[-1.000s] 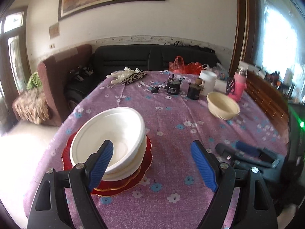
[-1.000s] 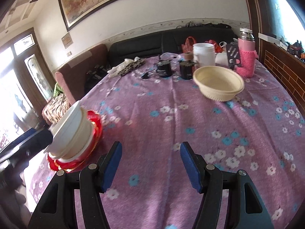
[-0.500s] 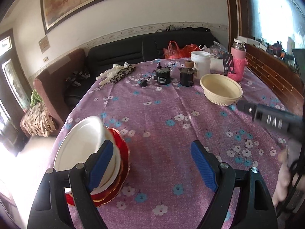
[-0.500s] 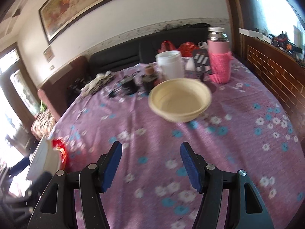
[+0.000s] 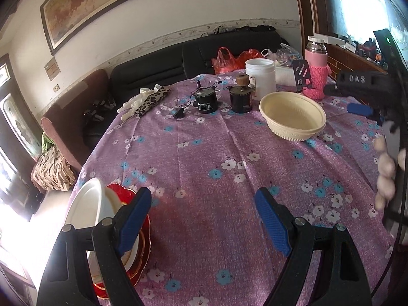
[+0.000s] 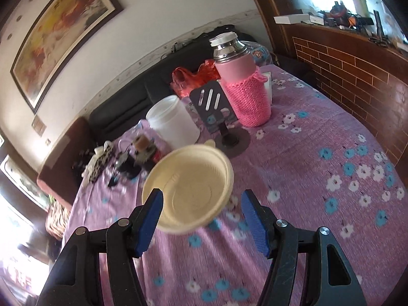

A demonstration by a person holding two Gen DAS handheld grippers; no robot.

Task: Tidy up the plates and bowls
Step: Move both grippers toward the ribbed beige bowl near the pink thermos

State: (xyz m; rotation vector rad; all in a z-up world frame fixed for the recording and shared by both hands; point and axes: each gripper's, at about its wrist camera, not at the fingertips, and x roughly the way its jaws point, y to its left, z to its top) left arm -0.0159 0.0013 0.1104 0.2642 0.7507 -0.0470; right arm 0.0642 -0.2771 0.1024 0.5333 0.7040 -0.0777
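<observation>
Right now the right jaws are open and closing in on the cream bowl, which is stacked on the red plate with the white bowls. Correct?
Not quite. The cream ribbed bowl sits alone on the purple floral tablecloth, not stacked. The left wrist view shows it far across the table from the white bowls on the red plate. The right gripper is open, as you said, with its jaws either side of the bowl.

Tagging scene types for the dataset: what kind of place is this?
Most likely a home living or dining room: a table under a purple floral tablecloth holding a cream bowl and a pink flask, a black sofa behind, and a framed painting on the wall.
</observation>
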